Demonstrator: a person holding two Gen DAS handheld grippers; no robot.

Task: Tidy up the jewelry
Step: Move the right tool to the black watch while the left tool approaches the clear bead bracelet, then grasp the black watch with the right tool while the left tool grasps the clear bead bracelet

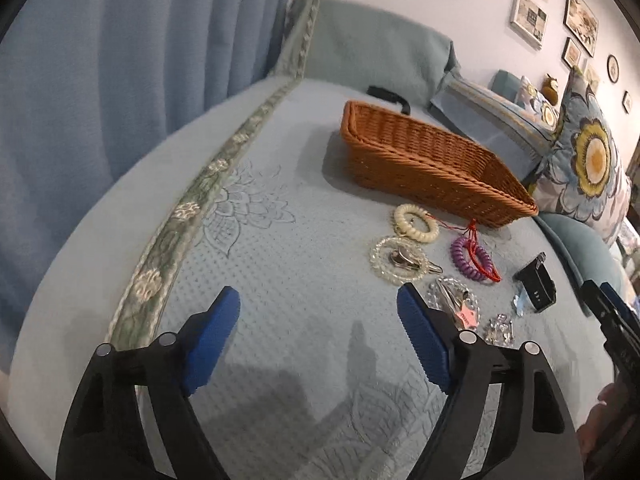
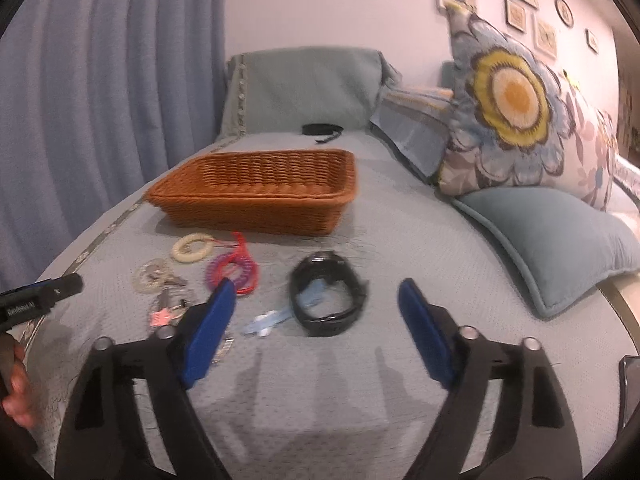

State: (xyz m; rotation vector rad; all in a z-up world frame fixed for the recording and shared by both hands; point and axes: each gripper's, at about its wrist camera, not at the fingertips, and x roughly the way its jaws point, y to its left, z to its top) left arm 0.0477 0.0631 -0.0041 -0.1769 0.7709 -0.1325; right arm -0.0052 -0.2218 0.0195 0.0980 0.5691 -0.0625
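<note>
Right wrist view: my right gripper (image 2: 316, 312) gapes wide, empty, as does my left gripper (image 1: 318, 320); black watch (image 2: 328, 300), purple coil bracelet (image 2: 232, 272), cream ring (image 2: 191, 247) lie before the brown wicker basket (image 2: 256, 208).

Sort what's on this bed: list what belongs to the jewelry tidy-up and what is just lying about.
Belongs to the job:
wicker basket
cream coil bracelet
purple coil bracelet
clear bead bracelet
black watch
pink star clip
left tongs and right tongs, both open

Just lying about:
flower pillow
teal cushion
black strap
</note>
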